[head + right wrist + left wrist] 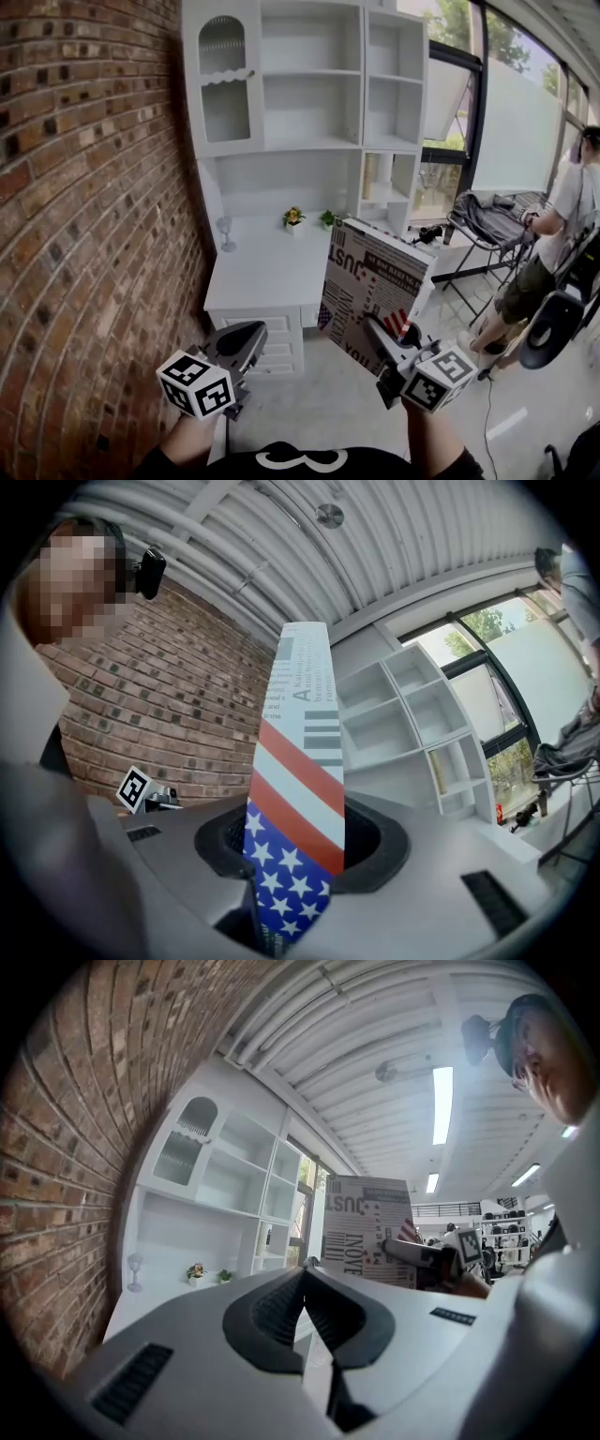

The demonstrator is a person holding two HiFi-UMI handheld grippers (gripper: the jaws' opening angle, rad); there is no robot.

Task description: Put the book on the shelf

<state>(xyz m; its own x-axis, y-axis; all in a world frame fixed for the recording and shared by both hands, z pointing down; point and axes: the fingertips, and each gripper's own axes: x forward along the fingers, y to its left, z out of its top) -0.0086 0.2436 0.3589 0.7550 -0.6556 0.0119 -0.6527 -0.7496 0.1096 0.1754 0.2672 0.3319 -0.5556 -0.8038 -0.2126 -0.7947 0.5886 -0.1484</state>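
The book (373, 277) is standing up tall in the air, in front of the white shelf (309, 112) and near the white desk (258, 272). The right gripper (380, 333) is squeezing the book's bottom end, with one finger pressing on each side. The left gripper (246, 339) is hanging low beside the brick wall (84, 187). Its fingers are pressing together with nothing between them. A person (562, 220) is standing far off by the windows.
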